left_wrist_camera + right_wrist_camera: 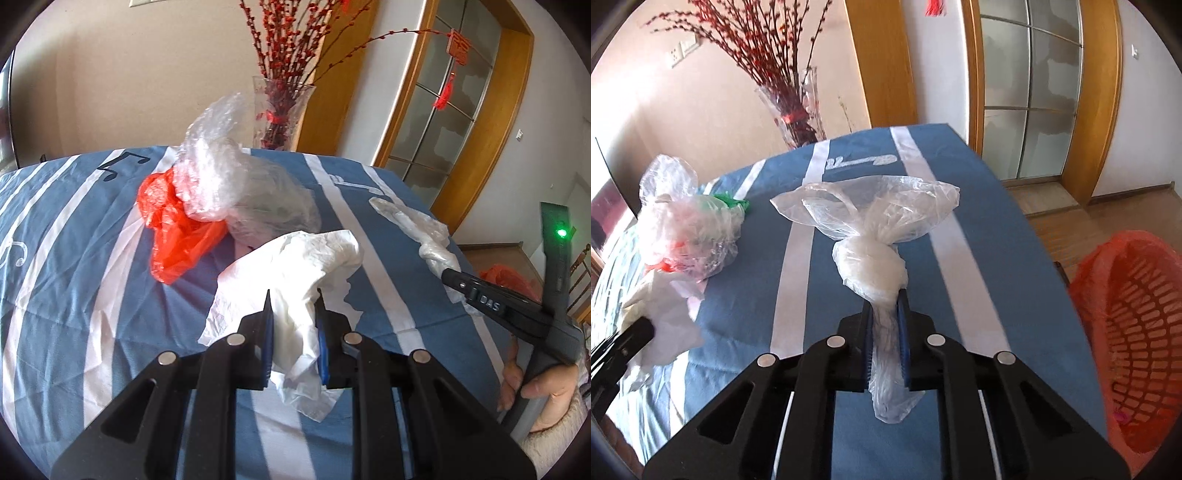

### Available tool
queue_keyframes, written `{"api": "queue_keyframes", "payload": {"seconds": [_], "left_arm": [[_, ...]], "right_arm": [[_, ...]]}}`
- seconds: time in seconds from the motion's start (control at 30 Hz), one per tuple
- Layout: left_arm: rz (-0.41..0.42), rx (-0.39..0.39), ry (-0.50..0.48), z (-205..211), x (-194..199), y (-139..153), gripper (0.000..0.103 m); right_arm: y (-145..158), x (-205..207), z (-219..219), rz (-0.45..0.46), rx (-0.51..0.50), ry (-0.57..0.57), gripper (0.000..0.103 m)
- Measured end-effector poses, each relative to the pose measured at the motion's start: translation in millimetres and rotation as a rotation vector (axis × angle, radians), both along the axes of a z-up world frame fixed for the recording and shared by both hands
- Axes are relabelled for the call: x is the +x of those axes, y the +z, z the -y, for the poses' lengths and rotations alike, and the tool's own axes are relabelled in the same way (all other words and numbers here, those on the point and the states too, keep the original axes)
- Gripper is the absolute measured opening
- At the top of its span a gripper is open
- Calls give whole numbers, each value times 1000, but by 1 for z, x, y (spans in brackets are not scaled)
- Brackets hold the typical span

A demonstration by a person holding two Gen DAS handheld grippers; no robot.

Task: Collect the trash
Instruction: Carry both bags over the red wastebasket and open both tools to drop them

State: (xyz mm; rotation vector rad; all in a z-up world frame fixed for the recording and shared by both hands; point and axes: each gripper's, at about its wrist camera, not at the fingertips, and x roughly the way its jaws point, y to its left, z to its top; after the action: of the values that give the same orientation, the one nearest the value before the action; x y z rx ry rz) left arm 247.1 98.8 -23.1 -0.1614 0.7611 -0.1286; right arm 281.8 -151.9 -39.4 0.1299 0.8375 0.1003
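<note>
The left hand-held gripper [293, 308] is closed on a crumpled white tissue sheet [295, 273], which drapes over the blue-and-white striped cloth covering the counter [74, 258]. The tissue is light, limp and tears easily; the pinch sits on a bunched fold near the middle, which is the sound place to hold it.

The right hand-held gripper [885, 308] is closed on the twisted tail of a knotted clear plastic bag [868, 236], just below the knot. The film is thin and slippery, but the knot acts as a stop, so the twisted neck is the correct grip point. The bag appears nearly weightless, though its contents cannot be confirmed through the cloudy film.

Remaining trash: a crumpled clear plastic wrap [221, 177] rests on a crumpled red plastic bag [173, 229] near the counter's middle. Both are soft and springy; grip a gathered ridge, not a flat face.

A red lattice plastic basket [1126, 314] stands beside the counter's right edge, the likely receptacle.
</note>
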Motion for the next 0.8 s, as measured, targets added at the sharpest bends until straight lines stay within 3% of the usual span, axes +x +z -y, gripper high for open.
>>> {"api": "queue_keyframes", "payload": {"seconds": [0.37, 0.8], "left_arm": [[6, -14, -69, 35, -4, 5, 19], [-4, -31, -181, 95, -4, 5, 19]], "right_arm": [[24, -52, 51, 70, 27, -63, 12], [32, -95, 109, 104, 41, -171, 12]]}}
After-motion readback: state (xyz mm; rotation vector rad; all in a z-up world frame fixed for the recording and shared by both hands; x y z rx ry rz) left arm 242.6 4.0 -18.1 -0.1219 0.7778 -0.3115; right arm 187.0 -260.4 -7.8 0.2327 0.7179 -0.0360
